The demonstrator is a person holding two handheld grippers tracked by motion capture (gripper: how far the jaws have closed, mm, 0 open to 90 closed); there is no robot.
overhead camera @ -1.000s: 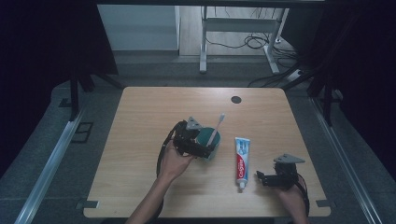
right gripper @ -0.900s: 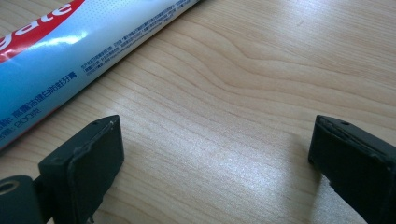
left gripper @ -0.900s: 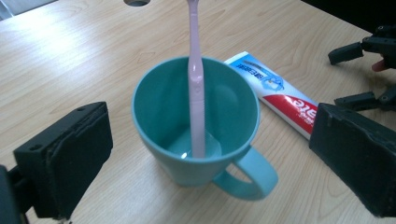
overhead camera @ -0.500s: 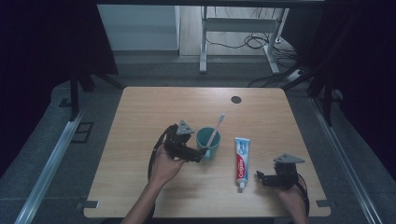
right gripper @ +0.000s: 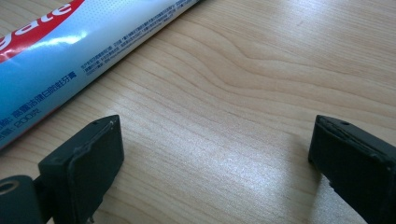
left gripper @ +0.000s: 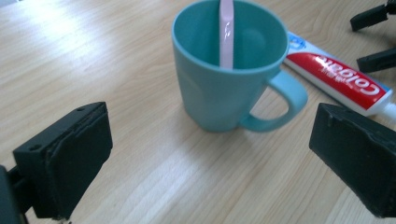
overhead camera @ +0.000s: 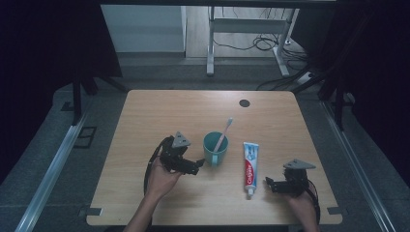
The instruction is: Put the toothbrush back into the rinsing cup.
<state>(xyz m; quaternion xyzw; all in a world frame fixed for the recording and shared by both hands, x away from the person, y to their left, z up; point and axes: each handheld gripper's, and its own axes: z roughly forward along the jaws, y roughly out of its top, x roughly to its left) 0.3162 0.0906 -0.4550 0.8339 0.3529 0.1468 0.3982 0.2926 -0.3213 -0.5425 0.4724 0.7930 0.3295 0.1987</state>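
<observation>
On a wooden table (overhead camera: 159, 111), the left tongs (overhead camera: 199, 164) are spread wide and hold nothing, lying just to the left of a teal mug (overhead camera: 215, 149) without touching it; the right tongs (overhead camera: 267, 183) are also wide apart and empty, resting near the cap end of a toothpaste tube (overhead camera: 250, 164). The mug stands upright near the table's middle, its handle (left gripper: 280, 105) on its near side, with a pink toothbrush (overhead camera: 223, 134) leaning inside, head up and tilted far-right. The tube lies flat, long axis running near to far, cap nearest; in the left tongs' own view, the toothbrush head is cut off.
</observation>
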